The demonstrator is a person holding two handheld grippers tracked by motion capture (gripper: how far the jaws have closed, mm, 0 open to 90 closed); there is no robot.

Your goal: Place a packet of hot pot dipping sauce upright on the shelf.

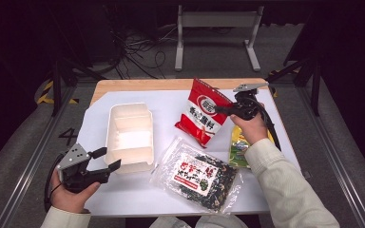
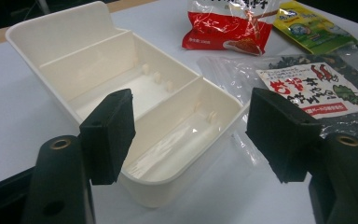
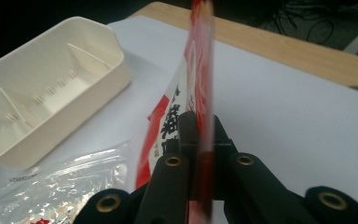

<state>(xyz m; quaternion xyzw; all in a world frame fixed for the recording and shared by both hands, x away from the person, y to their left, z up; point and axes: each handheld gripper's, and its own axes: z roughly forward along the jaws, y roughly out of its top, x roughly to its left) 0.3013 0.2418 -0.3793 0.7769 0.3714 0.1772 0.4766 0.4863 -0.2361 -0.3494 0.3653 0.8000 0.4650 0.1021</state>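
R gripper has jaws clamped on edge of red snack bag, lifting it off worktop. Next, my guess: carry it left, drop in white divided box. L gripper jaws spread, empty, by box's near end. Seaweed pack and yellow-green packet lie near, not in the way.

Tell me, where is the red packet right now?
In the high view the red packet is right of the white box, pinched at its edge by the right gripper.
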